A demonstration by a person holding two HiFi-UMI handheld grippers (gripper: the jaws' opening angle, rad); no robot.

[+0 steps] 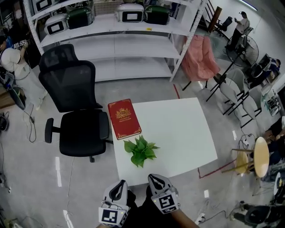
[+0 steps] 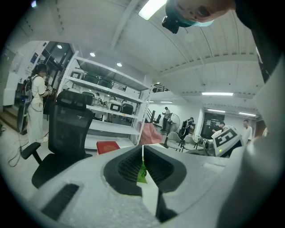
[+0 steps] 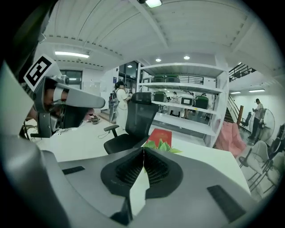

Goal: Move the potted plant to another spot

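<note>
Head view: potted plant [image 1: 141,151] sits near the bench's [image 1: 178,129] front edge, just ahead of both grippers. Right gripper [image 1: 153,178] looks slightly nearer than left gripper [image 1: 120,183]. Both jaws are pressed together, holding nothing.

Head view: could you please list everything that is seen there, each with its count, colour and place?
table: one, white, centre
potted plant: one, green leaves, on the table near its front edge
book: one, red, on the table's back left corner, behind the plant
office chair: one, black, left of the table
shelf rack: one, white, at the back
cases: several, white and dark, on the rack
cloth: one, pink, right of the rack
stool: one, wooden, far right
left gripper: one, grey, bottom edge, jaws together, empty
right gripper: one, grey, bottom edge, jaws together, empty
</note>
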